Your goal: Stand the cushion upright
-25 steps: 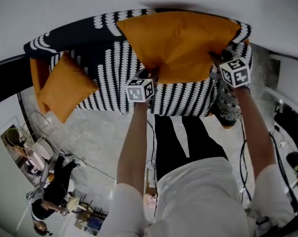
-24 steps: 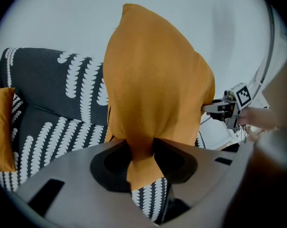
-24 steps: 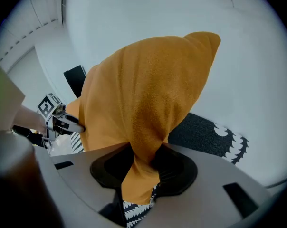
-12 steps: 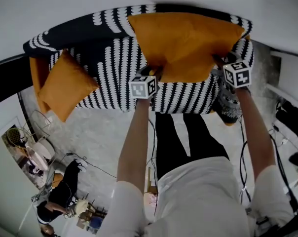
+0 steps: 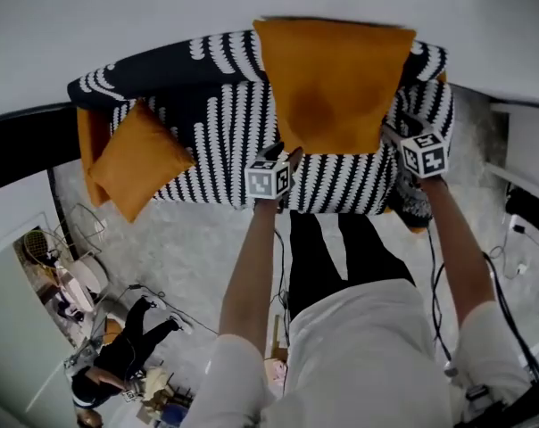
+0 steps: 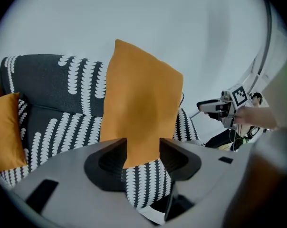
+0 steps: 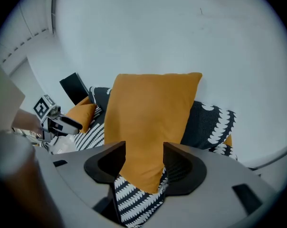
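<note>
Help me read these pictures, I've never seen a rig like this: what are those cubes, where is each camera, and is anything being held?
There is no robot here. A person holds a two-jaw gripper in each hand, and the cubes with square markers are part of those grippers. The head view comes from a camera on the person's head looking steeply down, so you see arms, legs and the sofa. The other two pictures come from cameras riding on the left gripper and the right gripper, each looking along its own jaws. On the patterned sofa a large orange cushion stands upright. A second orange cushion leans at the sofa's other end. Both grippers' jaws have just been opening. The cushion's lower edge shows in each gap, but the pads don't press on it, so nothing is held.
</note>
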